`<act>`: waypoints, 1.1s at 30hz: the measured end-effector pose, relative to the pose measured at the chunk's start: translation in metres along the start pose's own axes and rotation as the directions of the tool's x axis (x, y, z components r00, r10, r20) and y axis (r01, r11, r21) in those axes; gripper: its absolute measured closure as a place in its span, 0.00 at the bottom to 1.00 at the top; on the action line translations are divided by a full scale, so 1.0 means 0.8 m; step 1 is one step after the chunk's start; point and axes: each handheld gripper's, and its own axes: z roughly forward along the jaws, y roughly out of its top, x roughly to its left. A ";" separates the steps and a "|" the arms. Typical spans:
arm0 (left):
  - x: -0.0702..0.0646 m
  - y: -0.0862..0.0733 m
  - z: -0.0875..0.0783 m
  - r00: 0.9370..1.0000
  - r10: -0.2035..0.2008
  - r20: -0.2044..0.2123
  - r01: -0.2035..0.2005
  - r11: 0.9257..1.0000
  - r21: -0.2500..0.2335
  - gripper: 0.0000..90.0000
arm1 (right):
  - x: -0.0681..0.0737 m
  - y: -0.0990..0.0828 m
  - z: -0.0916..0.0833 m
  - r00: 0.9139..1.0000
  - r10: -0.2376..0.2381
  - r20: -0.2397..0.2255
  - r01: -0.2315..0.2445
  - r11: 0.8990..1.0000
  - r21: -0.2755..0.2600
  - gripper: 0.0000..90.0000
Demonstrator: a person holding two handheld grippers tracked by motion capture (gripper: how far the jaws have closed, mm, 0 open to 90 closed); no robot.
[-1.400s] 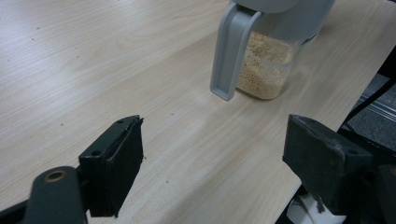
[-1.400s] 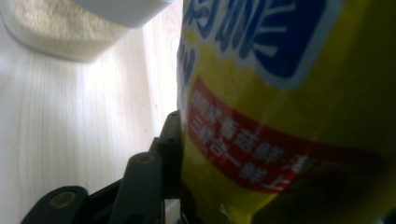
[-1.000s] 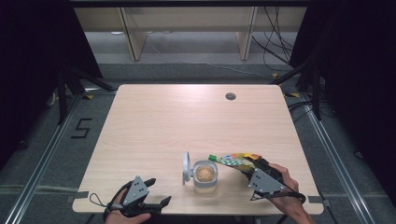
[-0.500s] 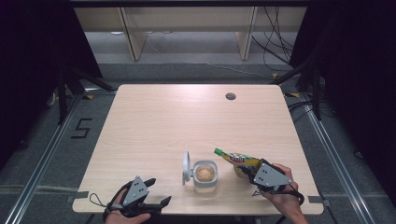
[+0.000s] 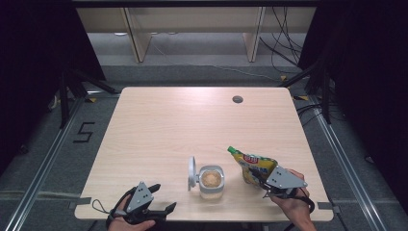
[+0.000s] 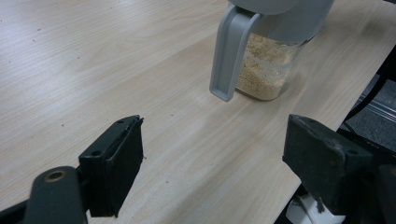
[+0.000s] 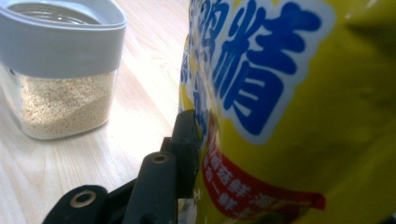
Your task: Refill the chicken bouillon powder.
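My right gripper (image 5: 262,180) holds the yellow pouch (image 5: 255,166); jaws partly closed, and they have just been closing further, with the pouch between them; in the right gripper view one black pad presses flat against the printed face of the pouch (image 7: 289,116), blue characters above it and a red band below; the other jaw is hidden behind the pouch. Landmark for all positions: the clear jar (image 5: 210,180) with the grey rim, standing near the front edge of the table (image 5: 192,120). The pouch is just right of the jar, lifted and tilted, its green top corner pointing up and towards the jar; I cannot tell whether its lower end touches the table. The jar holds pale granules to part of its height (image 6: 261,70); its grey lid (image 5: 192,172) is flipped open and stands on edge at the jar's left side; in the left gripper view the lid (image 6: 231,51) hangs down along the jar wall.

My left gripper (image 5: 161,199) is left of the jar, at the table's front edge; jaws wide apart, nothing between them but bare wood; it points towards the jar, clear of it. A dark round hole (image 5: 237,99) lies well beyond the jar, towards the far edge.
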 end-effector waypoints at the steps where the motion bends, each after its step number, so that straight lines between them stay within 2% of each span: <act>1: 0.000 0.000 0.000 1.000 0.000 0.000 0.000 1.000 0.000 0.22 | 0.000 0.000 -0.001 1.000 0.007 0.002 -0.007 1.000 0.000 0.77; 4: 0.000 0.000 0.000 1.000 0.001 0.001 -0.001 1.000 0.000 0.22 | 0.000 -0.001 -0.003 0.999 0.045 0.016 -0.045 0.999 -0.002 0.77; 6: -0.002 0.000 0.001 1.000 -0.013 0.014 0.013 1.000 -0.023 0.21 | 0.001 -0.001 -0.004 0.998 0.065 0.017 -0.065 0.998 0.002 0.77; 7: 0.000 0.000 0.000 1.000 0.006 0.013 -0.005 1.000 -0.010 0.22 | 0.002 -0.001 -0.006 0.997 0.075 0.024 -0.075 0.997 0.006 0.77; 8: -0.003 0.000 0.001 1.000 -0.017 0.010 0.017 1.000 -0.021 0.22 | 0.002 -0.002 -0.007 0.997 0.070 0.025 -0.070 0.998 0.007 0.77; 10: 0.000 0.000 0.000 1.000 0.009 0.007 -0.009 1.000 -0.004 0.21 | 0.002 -0.003 -0.008 0.996 0.085 0.029 -0.085 0.996 0.010 0.77; 11: -0.001 0.000 0.000 1.000 0.004 0.007 -0.004 1.000 -0.012 0.21 | 0.001 -0.004 -0.008 0.995 0.093 0.036 -0.093 0.996 -0.003 0.77; 12: 0.000 0.001 0.001 1.000 0.015 0.011 -0.015 1.000 -0.020 0.22 | 0.000 -0.006 -0.009 0.994 0.102 0.033 -0.102 0.995 0.000 0.77; 15: 0.001 0.001 0.000 1.000 0.025 0.009 -0.025 1.000 -0.011 0.21 | 0.001 -0.008 -0.012 0.990 0.134 0.035 -0.135 0.991 0.005 0.77; 17: 0.001 0.001 0.000 1.000 0.028 0.010 -0.028 1.000 -0.010 0.21 | 0.001 -0.010 -0.014 0.992 0.120 0.043 -0.121 0.993 0.001 0.76; 19: 0.001 0.001 0.000 1.000 0.028 0.009 -0.028 1.000 -0.011 0.21 | 0.001 -0.012 -0.016 0.988 0.146 0.045 -0.146 0.989 0.005 0.76; 22: 0.001 0.001 0.000 1.000 0.026 0.008 -0.026 1.000 -0.012 0.21 | 0.001 -0.015 -0.019 0.988 0.151 0.044 -0.152 0.988 0.007 0.75; 23: 0.001 0.001 0.000 1.000 0.026 0.008 -0.026 1.000 -0.012 0.22 | 0.000 -0.016 -0.020 0.989 0.139 0.050 -0.140 0.990 0.002 0.75; 24: 0.001 0.001 0.000 1.000 0.026 0.009 -0.026 1.000 -0.012 0.21 | 0.002 -0.017 -0.020 0.985 0.172 0.030 -0.172 0.985 0.015 0.75; 25: 0.001 0.001 0.000 1.000 0.029 0.009 -0.029 1.000 -0.011 0.21 | 0.002 -0.017 -0.021 0.985 0.172 0.029 -0.172 0.985 0.012 0.75; 27: 0.001 0.001 0.000 1.000 0.029 0.009 -0.028 1.000 -0.011 0.21 | 0.000 -0.019 -0.022 0.988 0.147 0.056 -0.147 0.989 -0.001 0.75; 30: 0.001 0.001 0.000 1.000 0.026 0.008 -0.026 1.000 -0.013 0.22 | 0.001 -0.019 -0.022 0.987 0.149 0.059 -0.149 0.989 0.002 0.75; 32: 0.001 0.001 0.000 1.000 0.026 0.008 -0.026 1.000 -0.013 0.21 | 0.001 -0.019 -0.023 0.986 0.158 0.054 -0.159 0.987 0.006 0.74; 33: 0.001 0.001 -0.001 1.000 0.026 0.008 -0.026 1.000 -0.012 0.21 | 0.002 -0.020 -0.023 0.982 0.185 0.047 -0.185 0.983 0.014 0.72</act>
